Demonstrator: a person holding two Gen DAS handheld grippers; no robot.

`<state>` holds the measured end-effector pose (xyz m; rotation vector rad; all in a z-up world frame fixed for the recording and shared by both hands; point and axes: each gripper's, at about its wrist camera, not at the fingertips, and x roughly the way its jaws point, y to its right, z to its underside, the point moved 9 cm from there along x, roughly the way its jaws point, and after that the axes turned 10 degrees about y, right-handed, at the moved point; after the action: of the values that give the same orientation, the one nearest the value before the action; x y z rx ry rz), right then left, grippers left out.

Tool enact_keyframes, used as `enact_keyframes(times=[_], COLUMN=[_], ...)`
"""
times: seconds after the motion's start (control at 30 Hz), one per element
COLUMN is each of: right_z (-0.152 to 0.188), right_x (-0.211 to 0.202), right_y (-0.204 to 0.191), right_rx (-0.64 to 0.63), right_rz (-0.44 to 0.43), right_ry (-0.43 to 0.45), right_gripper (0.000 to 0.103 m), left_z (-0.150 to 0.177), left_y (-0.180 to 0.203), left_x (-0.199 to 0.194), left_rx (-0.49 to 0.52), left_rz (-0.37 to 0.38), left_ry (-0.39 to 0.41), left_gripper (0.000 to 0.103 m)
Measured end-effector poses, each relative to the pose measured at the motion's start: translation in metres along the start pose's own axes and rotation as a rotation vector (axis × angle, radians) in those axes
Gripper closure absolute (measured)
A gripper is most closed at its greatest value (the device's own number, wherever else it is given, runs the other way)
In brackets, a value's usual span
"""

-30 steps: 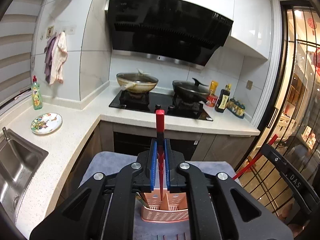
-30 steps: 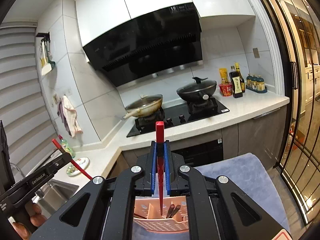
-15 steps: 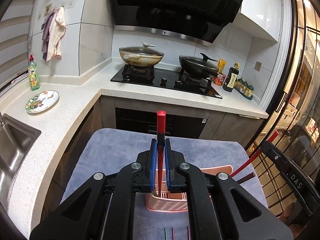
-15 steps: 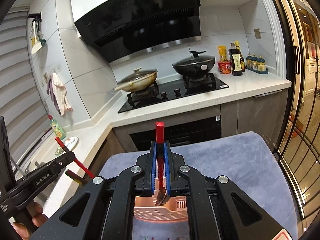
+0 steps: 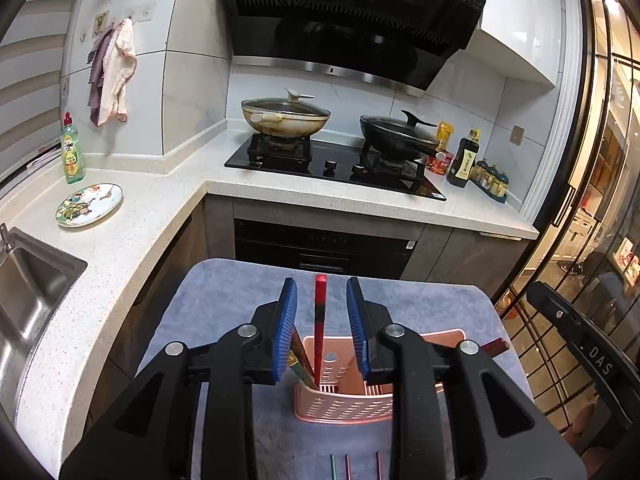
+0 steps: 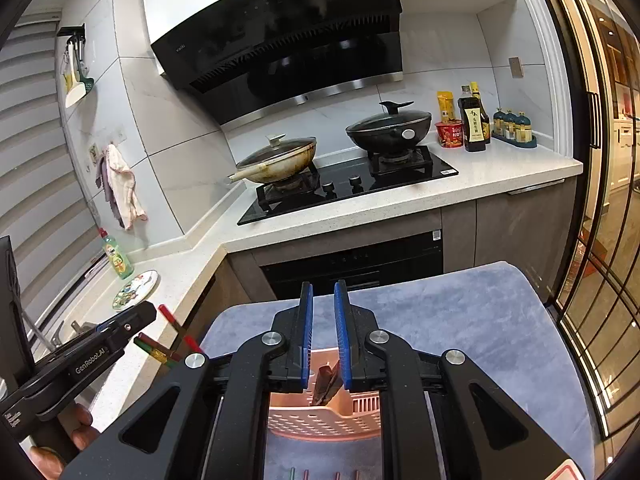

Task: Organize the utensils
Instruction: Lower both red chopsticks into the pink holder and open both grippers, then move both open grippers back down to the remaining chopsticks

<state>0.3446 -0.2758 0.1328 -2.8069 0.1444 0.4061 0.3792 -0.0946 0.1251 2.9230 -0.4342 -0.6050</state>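
Observation:
In the left wrist view my left gripper (image 5: pixel 321 292) hangs over a pink slotted utensil basket (image 5: pixel 340 406). Its jaws are opening. A red chopstick (image 5: pixel 320 320) stands in the basket between the blue pads, touching neither. A green-and-gold chopstick (image 5: pixel 301 365) leans in the basket by the left pad. In the right wrist view my right gripper (image 6: pixel 323 286) is above the same basket (image 6: pixel 320 416), jaws opening with an empty gap. Dark utensil ends (image 6: pixel 326 380) poke up below it.
The basket sits on a grey-blue cloth (image 5: pixel 240 300) covering a small table. Several loose chopsticks (image 5: pixel 348 468) lie on the cloth near me. A white counter with a sink (image 5: pixel 28 292) and a patterned plate (image 5: pixel 89 205) runs on the left. The hob with two woks (image 5: pixel 336 162) is ahead.
Both grippers sank toward the basket and their jaws parted. The left one let go of its red chopstick, which now stands in the basket. The right one's red chopstick dropped from between its pads.

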Motion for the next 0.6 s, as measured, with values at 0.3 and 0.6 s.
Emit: enact_keyframes(times=[0.3,0.6], right_z=[0.000,0.037], right_x=[-0.036,-0.079], right_y=[0.000,0.002], right_rx=[-0.042,-0.080], right_rz=[0.000,-0.002], right_ry=[0.021,-0.029], right_gripper=[0.090,0.090], left_z=[-0.002,0.021], left_y=[0.000,-0.004], left_x=[-0.027,-0.060], left_rx=[0.003,0.031], left_rz=[-0.005,-0.028], left_ry=[0.030,0.018], left_gripper=[0.068,0.068])
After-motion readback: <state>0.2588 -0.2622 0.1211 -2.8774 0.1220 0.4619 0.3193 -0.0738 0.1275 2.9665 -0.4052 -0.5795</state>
